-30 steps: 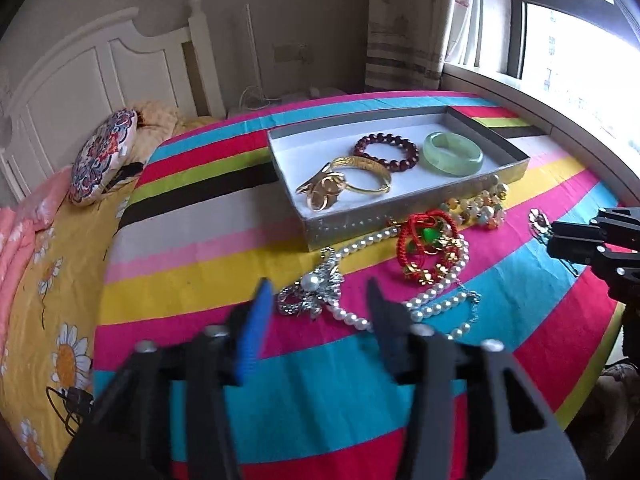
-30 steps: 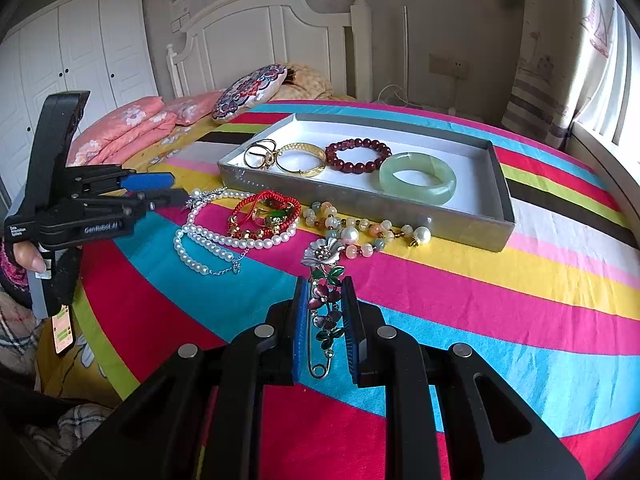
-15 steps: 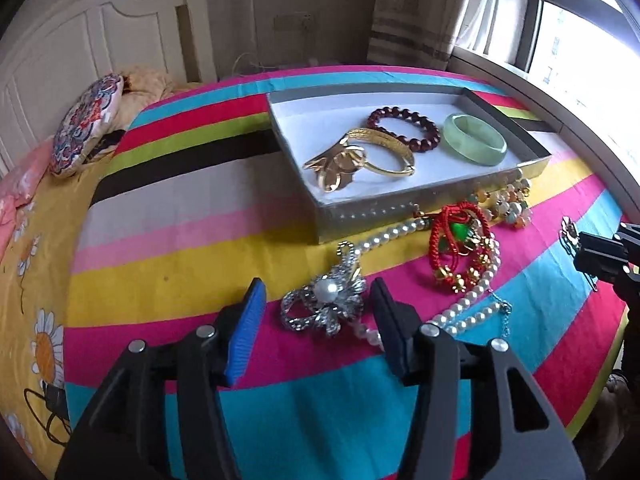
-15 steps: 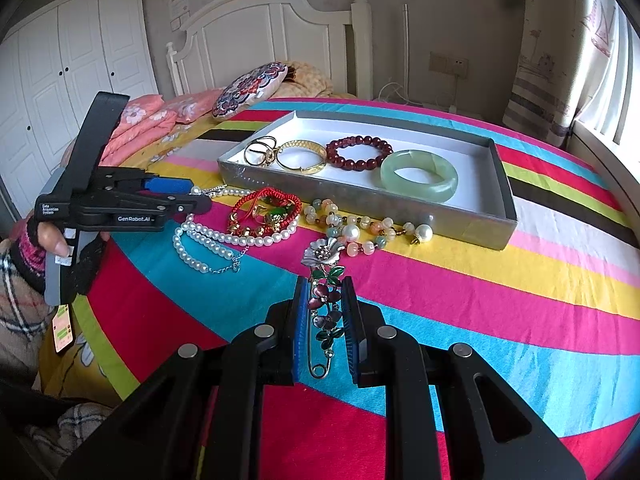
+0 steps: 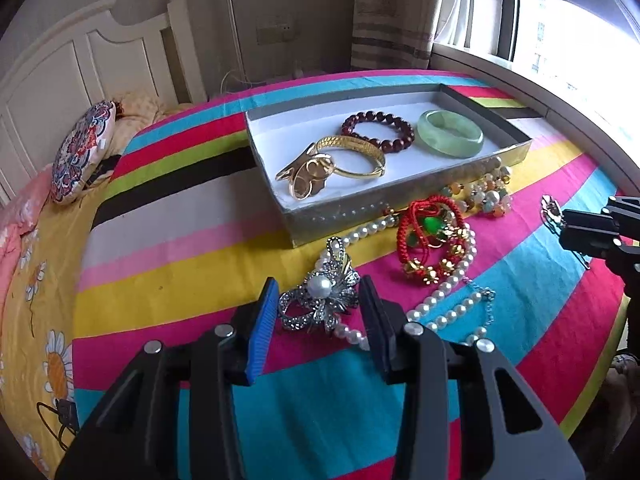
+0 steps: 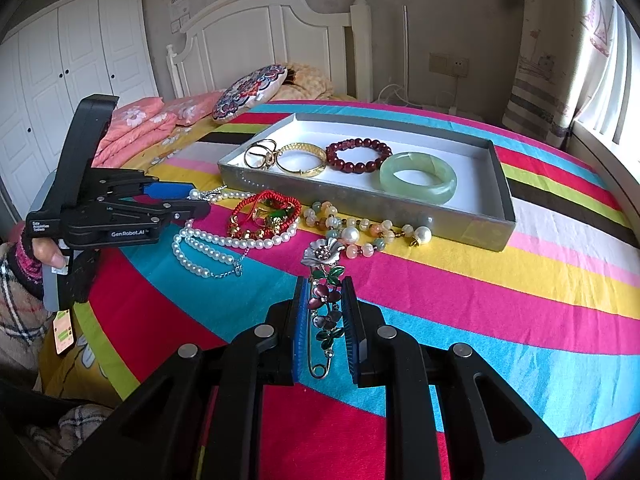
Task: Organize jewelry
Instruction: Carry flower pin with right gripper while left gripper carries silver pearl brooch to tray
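We see a bed with a striped multicolour cover (image 6: 500, 280) filling the lower frame. White headboard (image 6: 256, 32) upper centre, white wardrobe doors (image 6: 60, 80) upper left. Round patterned cushion (image 6: 248, 92) and pink pillows (image 6: 140, 128) by the headboard. Curtain (image 5: 392, 12) and bright window (image 5: 568, 40) upper right (daylight, overexposed). Wall socket (image 6: 448, 65) on beige wall.

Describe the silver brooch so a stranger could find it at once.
Start at the grey tray on the striped bedspread and come to its near corner, where a pearl necklace lies. The silver brooch sits on that strand's end, between the closing fingers of the left gripper. It alone is sparkly silver, flower-shaped, with one big pearl at its centre.
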